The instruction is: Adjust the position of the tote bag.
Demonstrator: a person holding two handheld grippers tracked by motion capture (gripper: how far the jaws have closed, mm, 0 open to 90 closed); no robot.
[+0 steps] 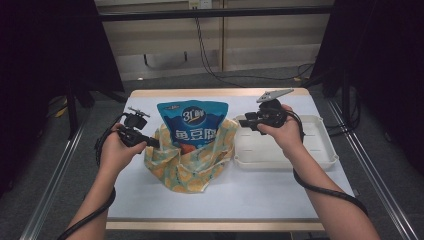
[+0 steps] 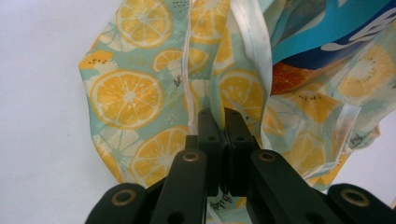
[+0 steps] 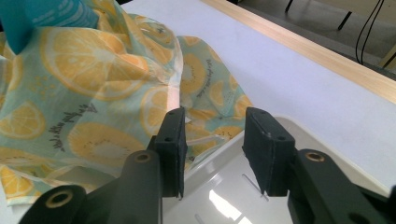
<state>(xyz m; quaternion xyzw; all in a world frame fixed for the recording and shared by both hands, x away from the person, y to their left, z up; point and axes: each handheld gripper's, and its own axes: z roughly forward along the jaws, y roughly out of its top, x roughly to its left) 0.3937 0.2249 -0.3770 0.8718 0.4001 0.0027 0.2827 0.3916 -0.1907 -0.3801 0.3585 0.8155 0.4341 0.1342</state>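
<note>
My left gripper (image 2: 223,122) pinching the lemon-print bag (image 2: 126,98), my right gripper (image 3: 214,135) parted, empty, above the white tray (image 3: 224,186), blue snack pouch (image 1: 192,122) inside the bag

Bare table (image 1: 240,197) lies open in front; the bag (image 1: 192,157) and tray (image 1: 320,160) crowd mid-table.

Bare forearms, no sleeves, a black corded cable looping from each wrist back toward the elbow. Left claw (image 1: 150,142) all black, with matte flat-faced jaws on glossy link arms pinned by brass-ringed pivots and small dark screw heads. Right claw (image 3: 214,140) of the same black build and brass-ringed pivots, topped in the high view by a grey three-cornered plate.
</note>
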